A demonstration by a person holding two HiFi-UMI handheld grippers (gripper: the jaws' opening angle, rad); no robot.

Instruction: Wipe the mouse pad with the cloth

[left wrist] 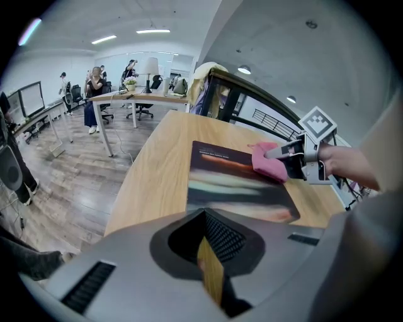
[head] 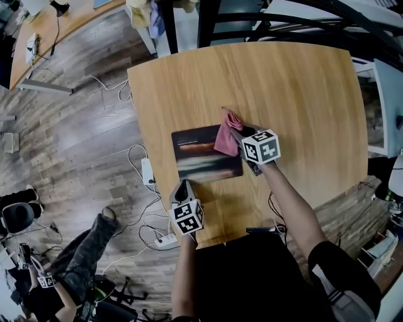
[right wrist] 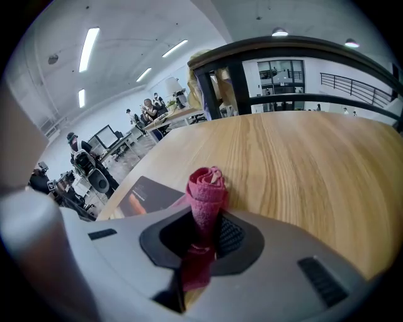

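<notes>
A dark mouse pad with a blurred coloured print lies near the table's left front; the same mouse pad fills the middle of the left gripper view. My right gripper is shut on a pink cloth, which hangs over the pad's right edge. In the right gripper view the pink cloth stands bunched between the jaws, with the mouse pad to the left. My left gripper sits at the pad's front edge, shut with nothing in it.
The round-cornered wooden table has its front edge just below the pad. A power strip and cables lie on the floor to the left. A dark frame stands at the table's far side.
</notes>
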